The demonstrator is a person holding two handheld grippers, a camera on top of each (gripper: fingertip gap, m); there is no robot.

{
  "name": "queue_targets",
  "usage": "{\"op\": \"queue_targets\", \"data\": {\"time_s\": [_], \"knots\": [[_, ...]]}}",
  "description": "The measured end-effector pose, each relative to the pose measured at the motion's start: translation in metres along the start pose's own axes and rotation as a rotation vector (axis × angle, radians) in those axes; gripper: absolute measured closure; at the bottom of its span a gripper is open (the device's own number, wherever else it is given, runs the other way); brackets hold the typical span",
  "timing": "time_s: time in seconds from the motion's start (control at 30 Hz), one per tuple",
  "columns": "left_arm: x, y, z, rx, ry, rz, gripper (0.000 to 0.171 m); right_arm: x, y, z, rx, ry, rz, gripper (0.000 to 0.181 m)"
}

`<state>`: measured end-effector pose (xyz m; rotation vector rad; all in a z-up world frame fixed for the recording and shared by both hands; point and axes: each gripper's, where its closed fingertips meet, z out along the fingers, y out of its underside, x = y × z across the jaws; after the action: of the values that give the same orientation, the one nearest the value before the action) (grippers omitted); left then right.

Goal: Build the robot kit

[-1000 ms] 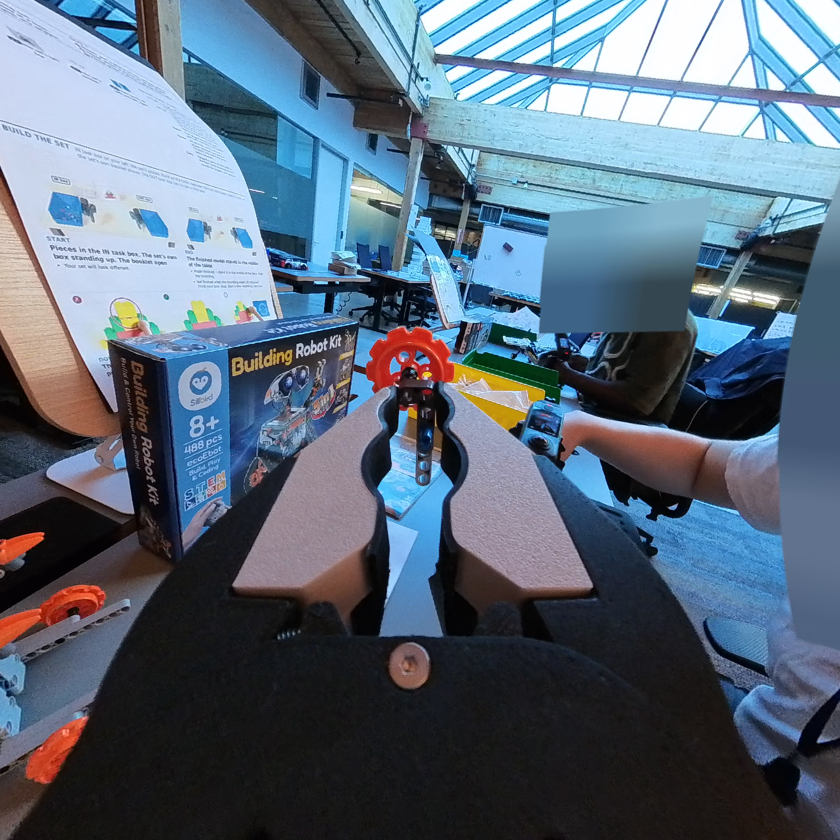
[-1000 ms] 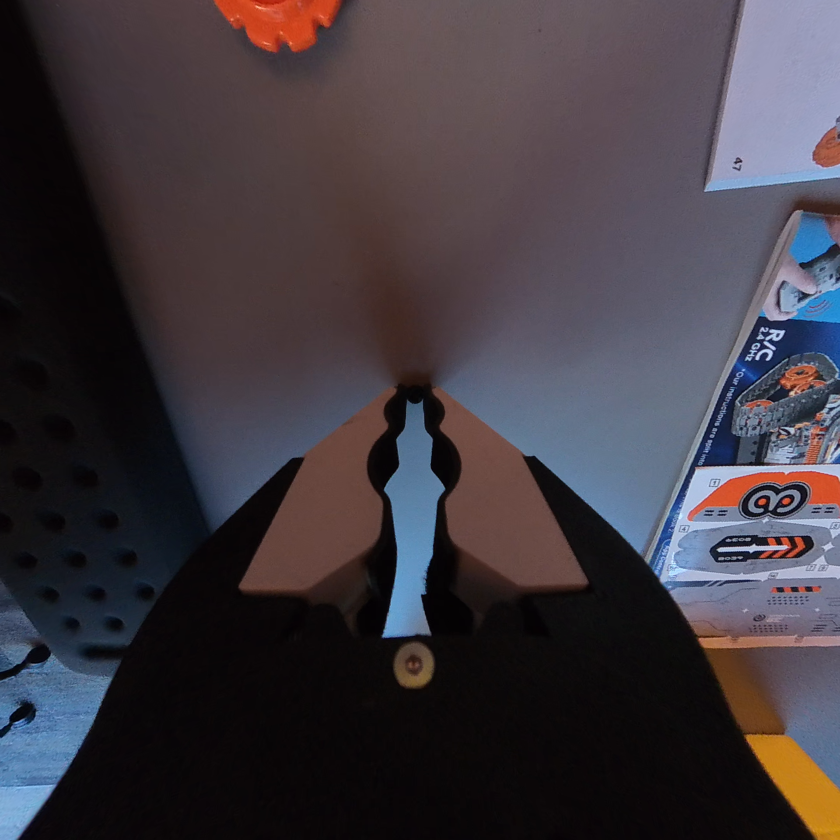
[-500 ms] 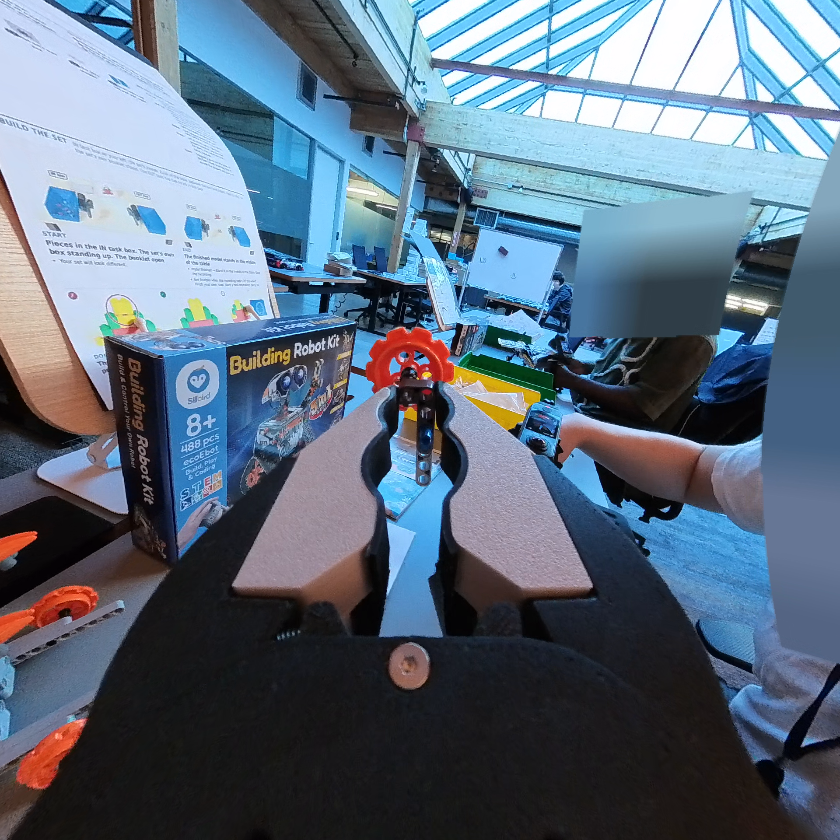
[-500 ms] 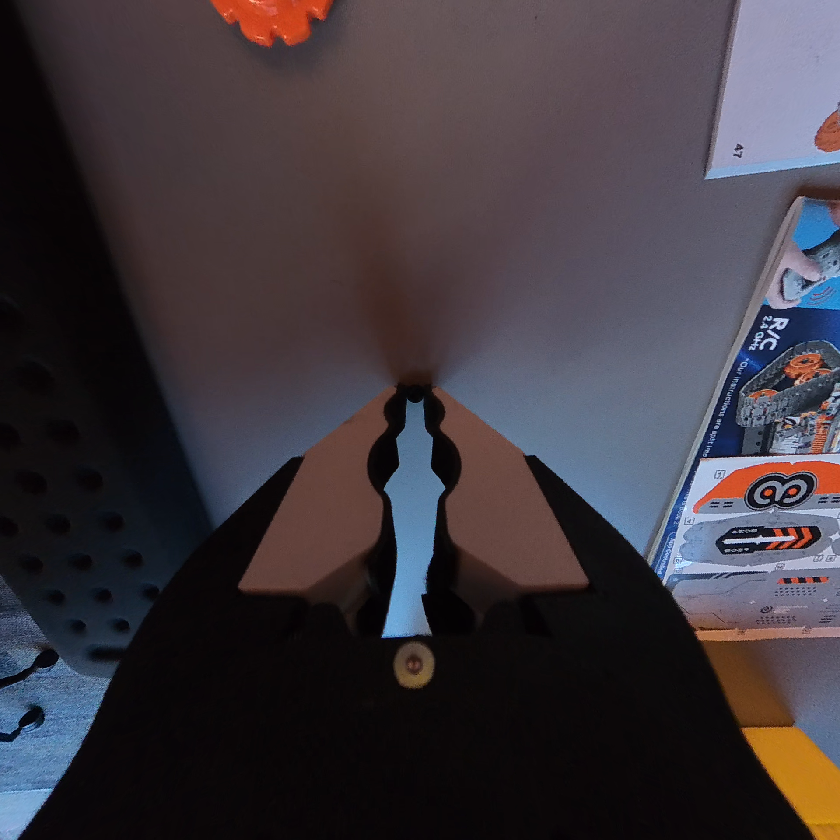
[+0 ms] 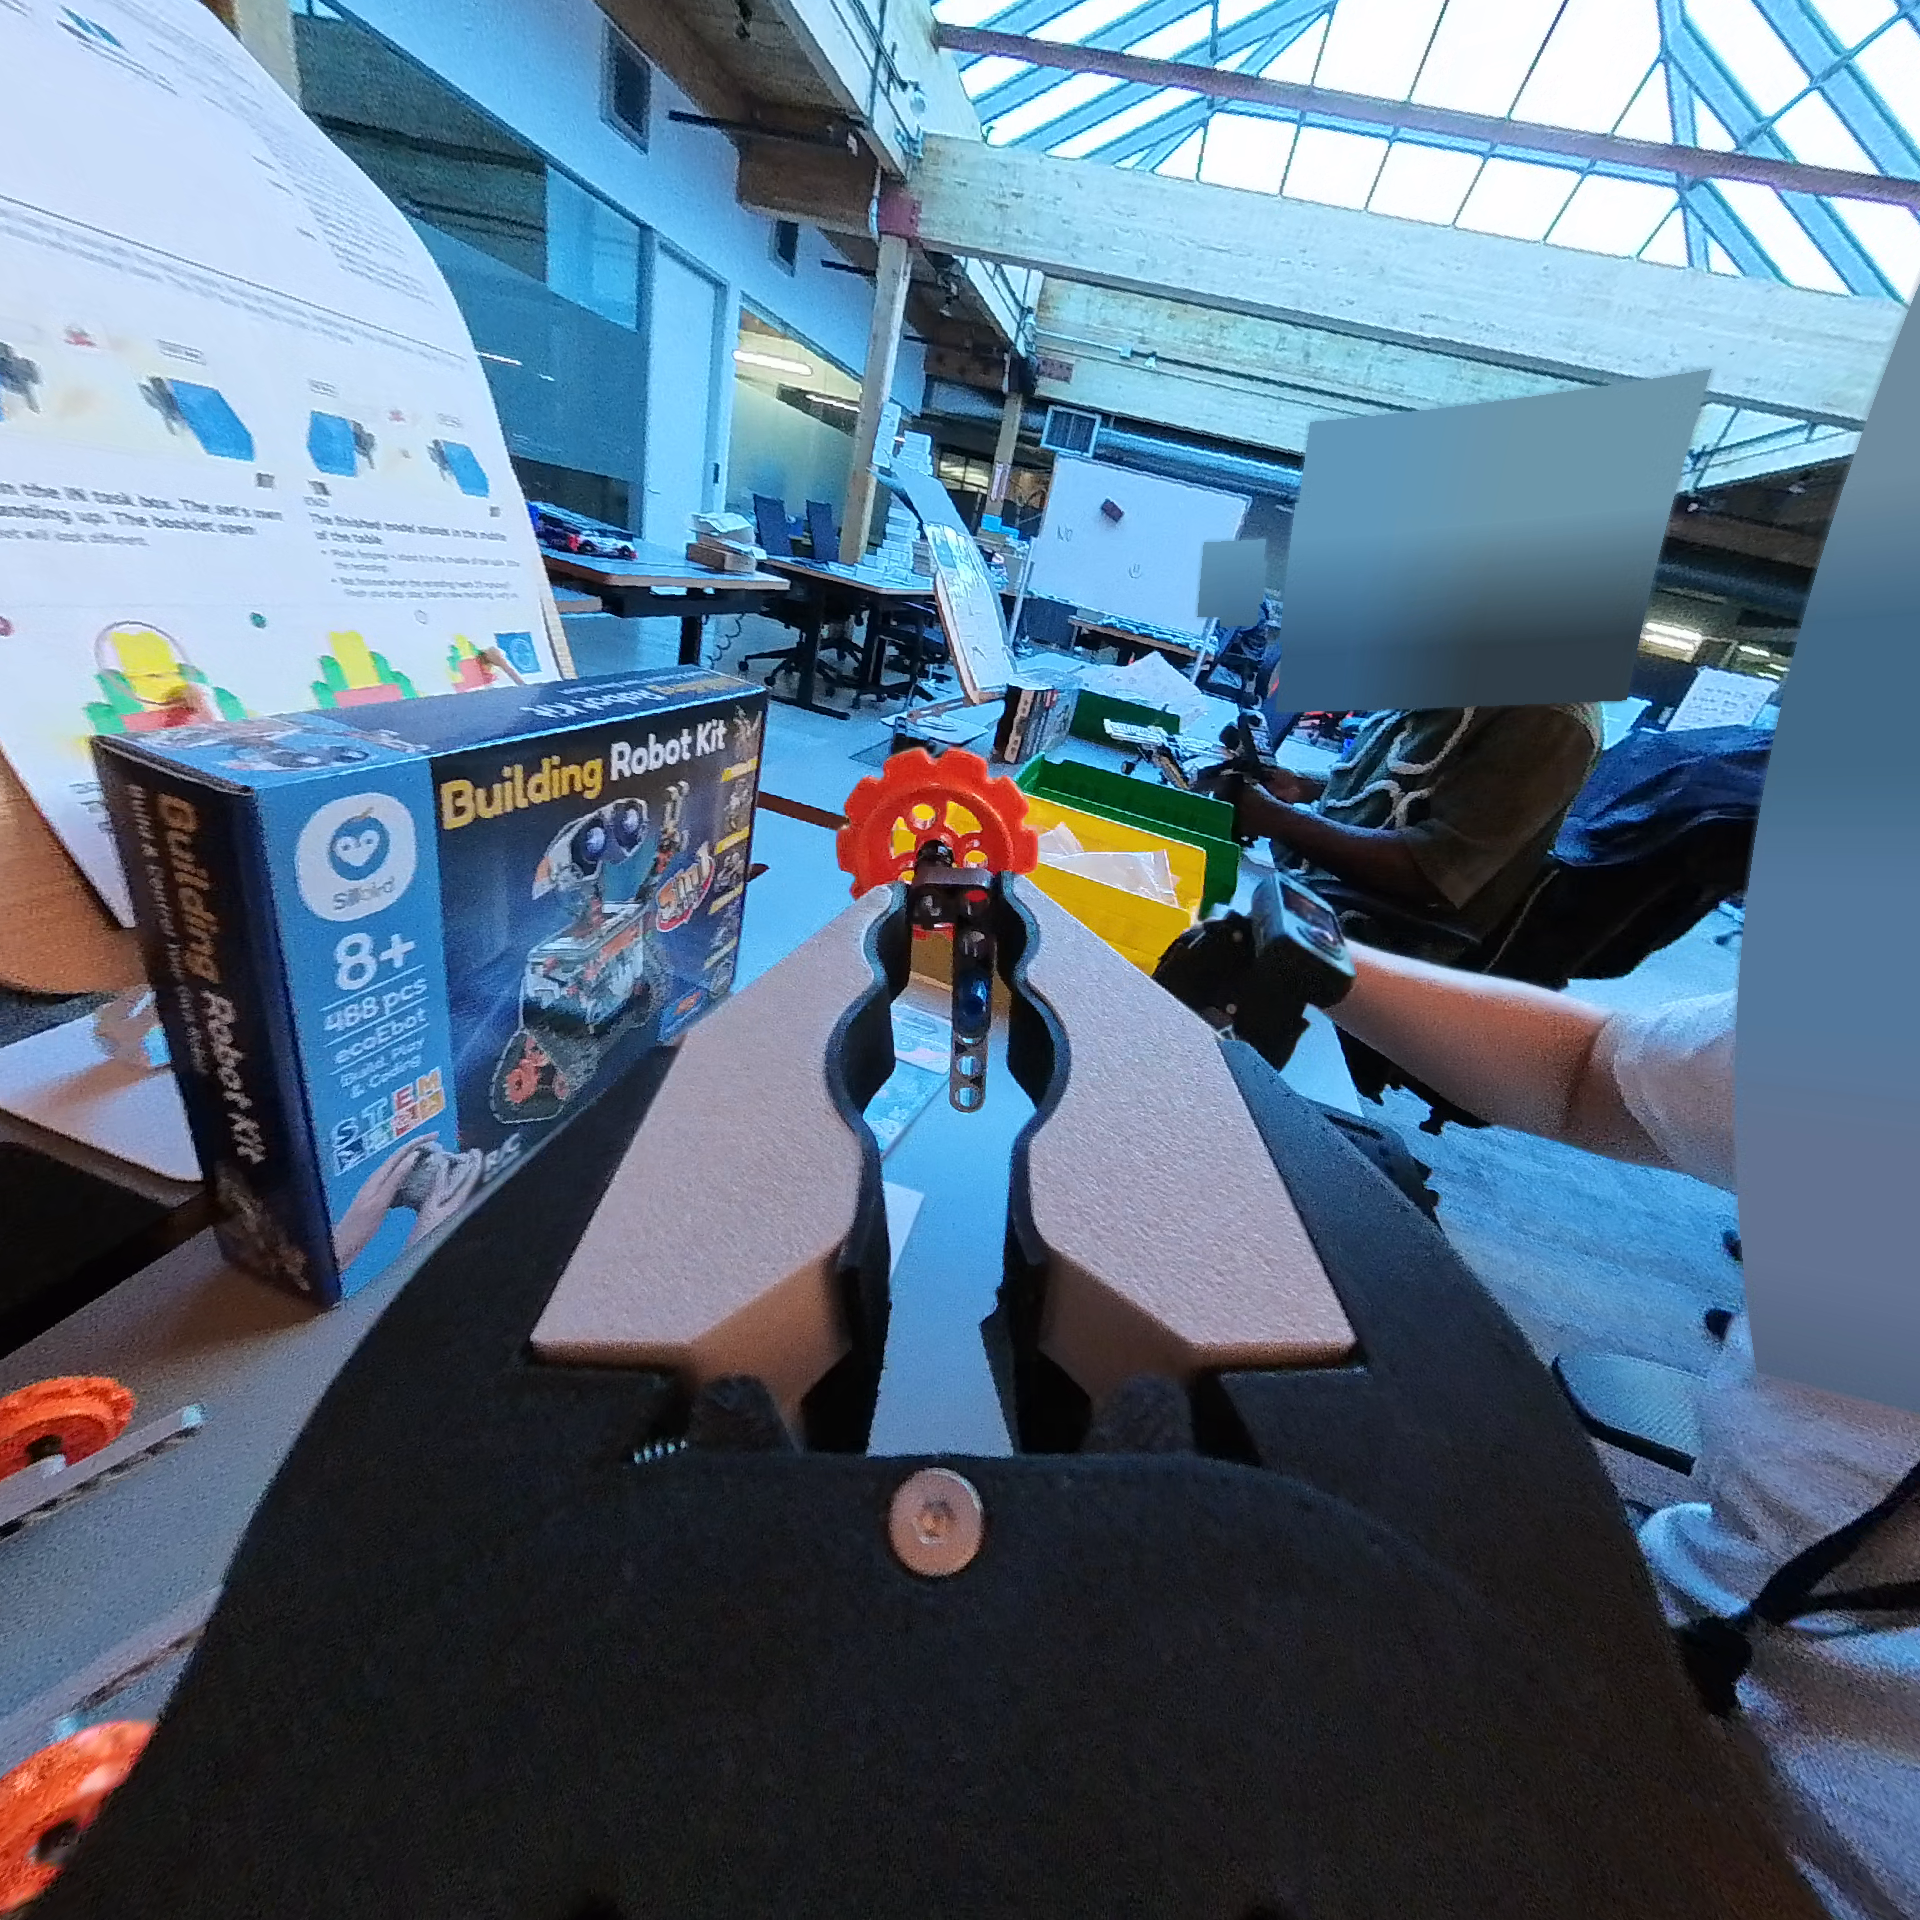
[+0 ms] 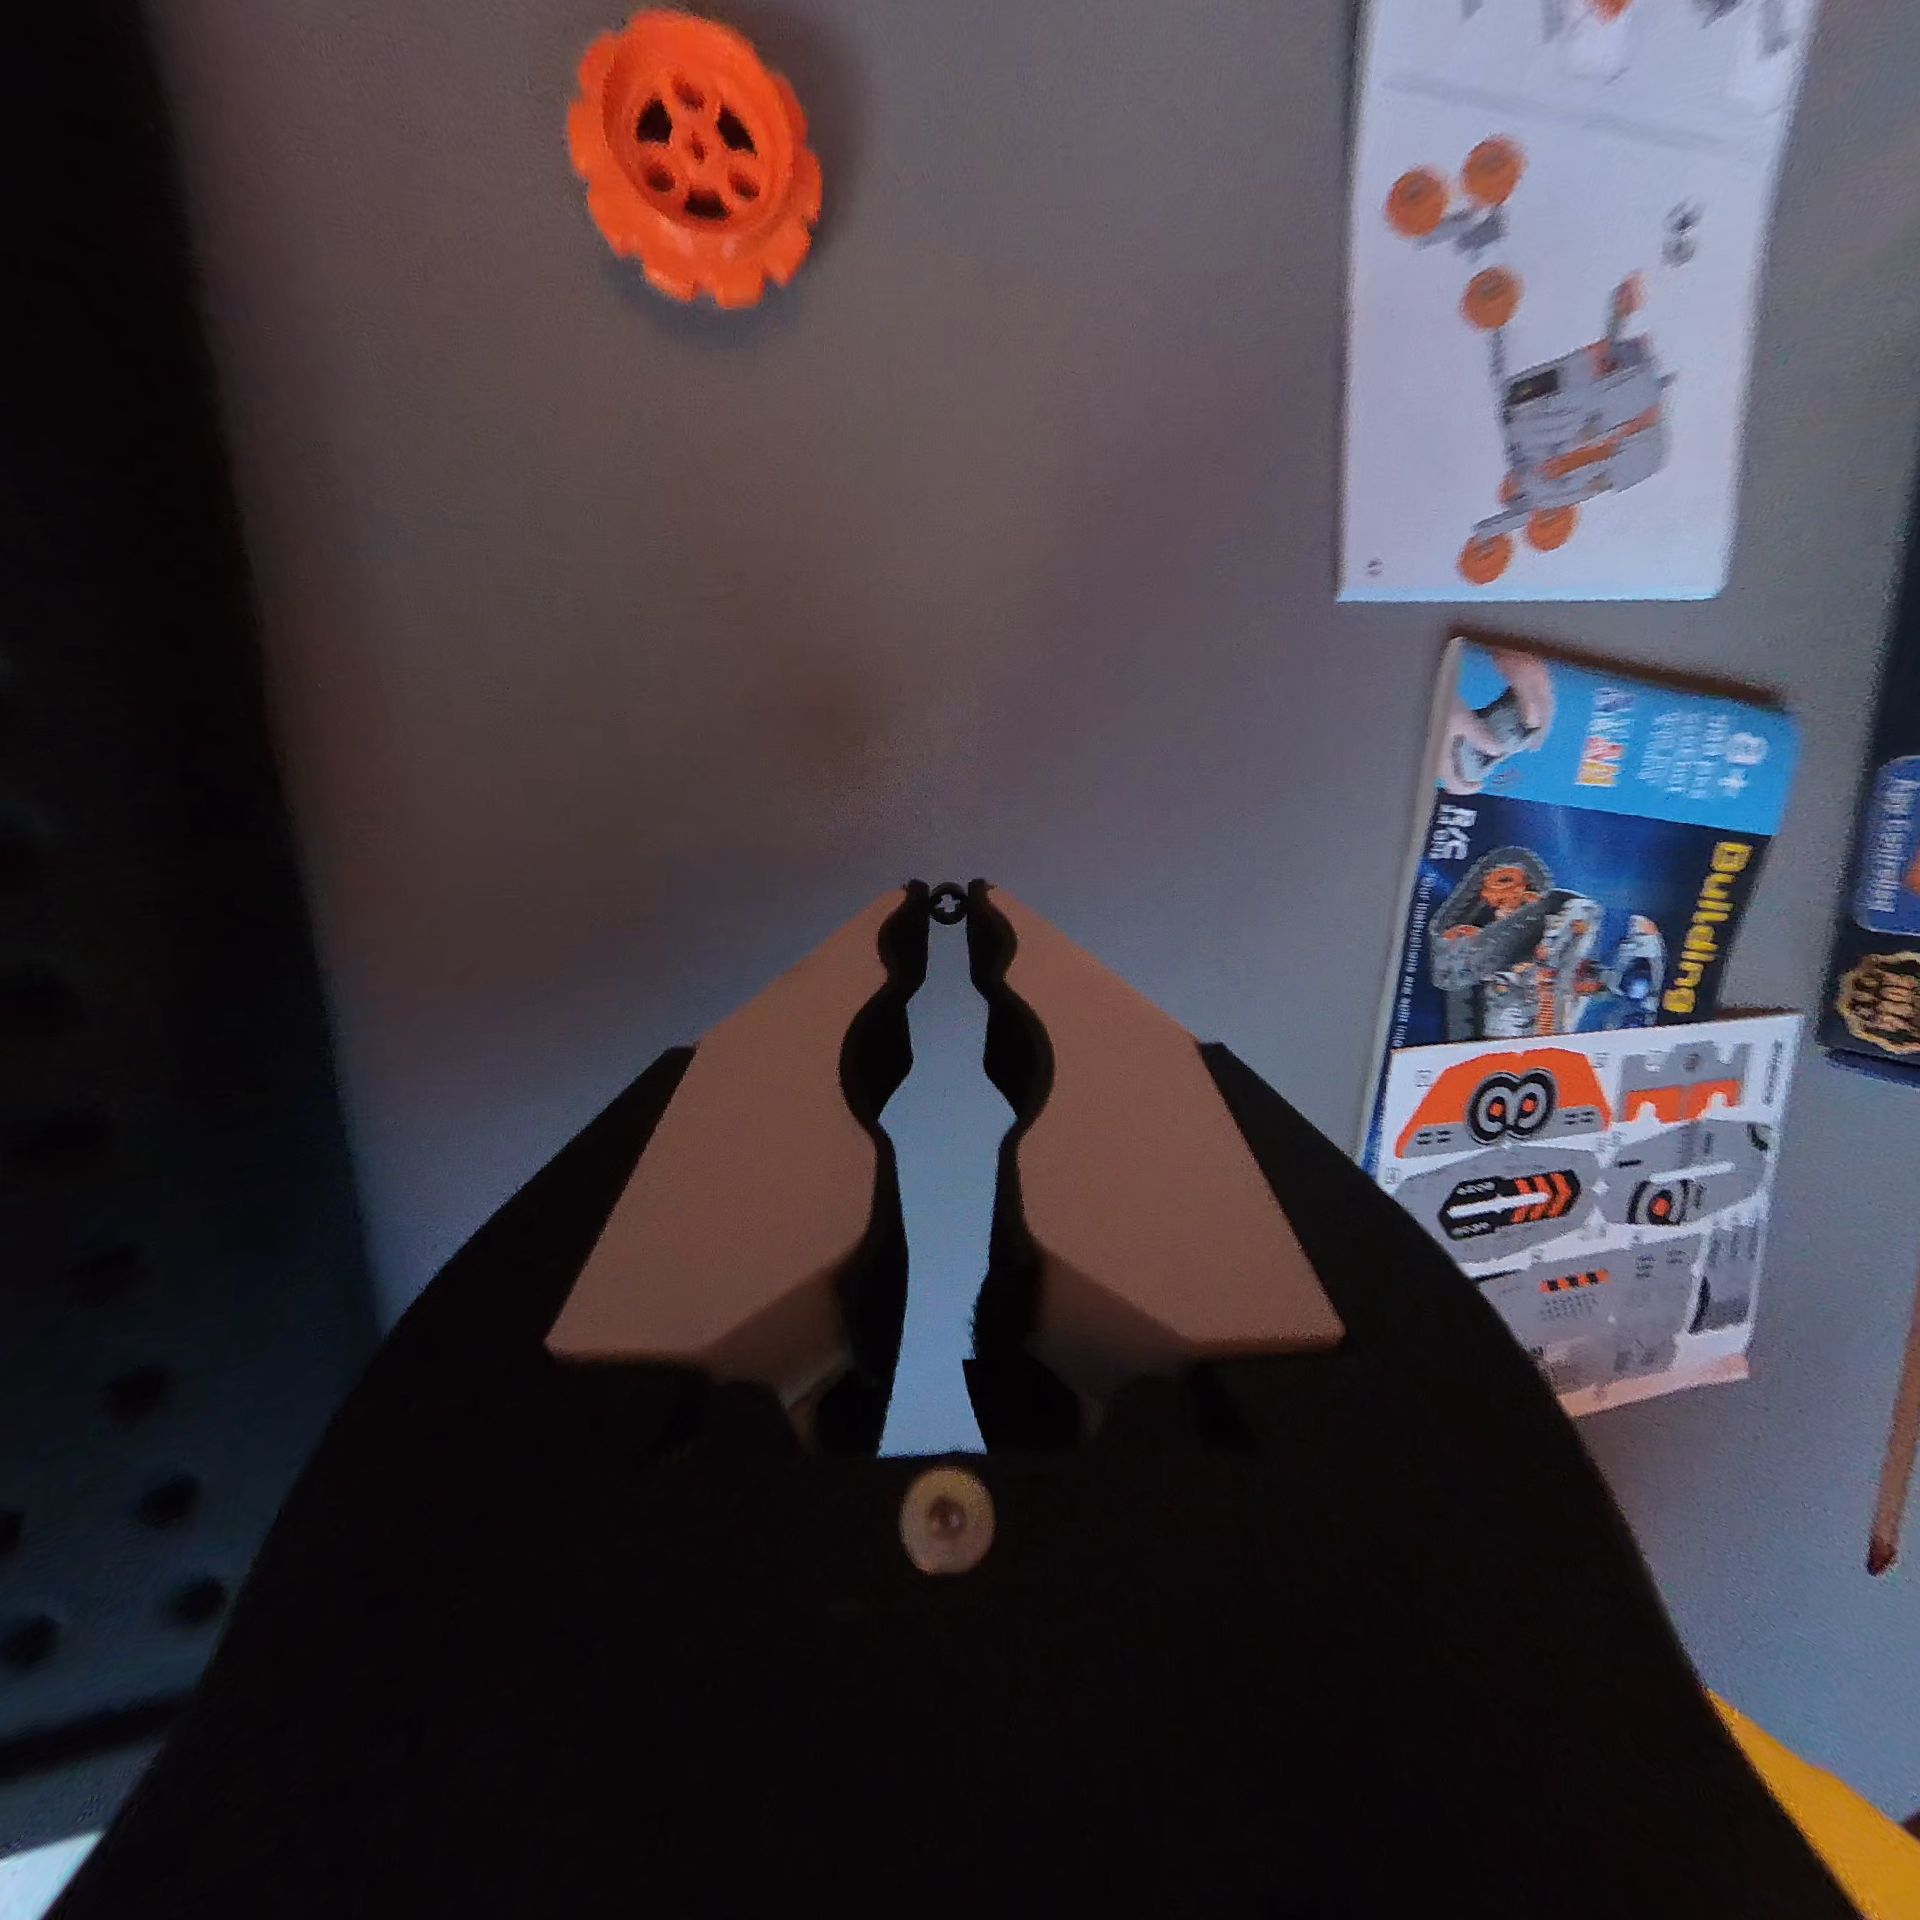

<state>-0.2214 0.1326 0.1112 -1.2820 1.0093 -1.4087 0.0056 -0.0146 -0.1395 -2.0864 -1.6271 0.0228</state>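
Note:
My left gripper [image 5: 948, 896] is shut on a small assembly held up in the air: an orange gear wheel [image 5: 935, 821] above the fingertips and a thin grey perforated beam [image 5: 968, 1049] with a blue pin hanging between the fingers. My right gripper [image 6: 948, 914] is shut on a tiny black pin [image 6: 948, 921] above the grey table [image 6: 935, 520]. A loose orange gear wheel [image 6: 694, 158] lies flat on the table ahead and to the left of it. The right gripper also shows in the left wrist view [image 5: 1262, 966], held by a person's arm [image 5: 1507, 1049].
A blue kit box [image 5: 447, 956] stands left of my left gripper before an instruction board [image 5: 208, 416]. Yellow [image 5: 1122, 883] and green [image 5: 1132, 800] bins lie beyond. Orange wheels [image 5: 62, 1413] lie at the left. An instruction page [image 6: 1538, 301], booklet [image 6: 1590, 852] and sticker sheet [image 6: 1558, 1205] lie right.
My right gripper has risen from the table with the black pin between its tips, so more of the table shows. My left gripper has shifted slightly, still holding the gear assembly.

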Motion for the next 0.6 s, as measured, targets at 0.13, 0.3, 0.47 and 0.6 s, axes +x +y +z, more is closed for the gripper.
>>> {"op": "queue_targets", "data": {"time_s": [0.13, 0.3, 0.47, 0.6], "knots": [[0.009, 0.004, 0.020, -0.013, 0.069, -0.023, 0.160, 0.004, 0.000, -0.011, 0.061, 0.061, 0.028, 0.176], [0.032, 0.003, 0.056, -0.005, 0.200, -0.058, 0.159, 0.029, -0.022, -0.023, 0.248, 0.150, 0.116, 0.176], [0.051, 0.009, 0.094, 0.008, 0.333, -0.147, 0.160, 0.068, -0.061, -0.052, 0.528, 0.206, 0.196, 0.176], [0.056, 0.024, 0.114, -0.049, 0.353, -0.176, 0.160, 0.096, -0.079, -0.076, 0.621, 0.224, 0.190, 0.175]]}}
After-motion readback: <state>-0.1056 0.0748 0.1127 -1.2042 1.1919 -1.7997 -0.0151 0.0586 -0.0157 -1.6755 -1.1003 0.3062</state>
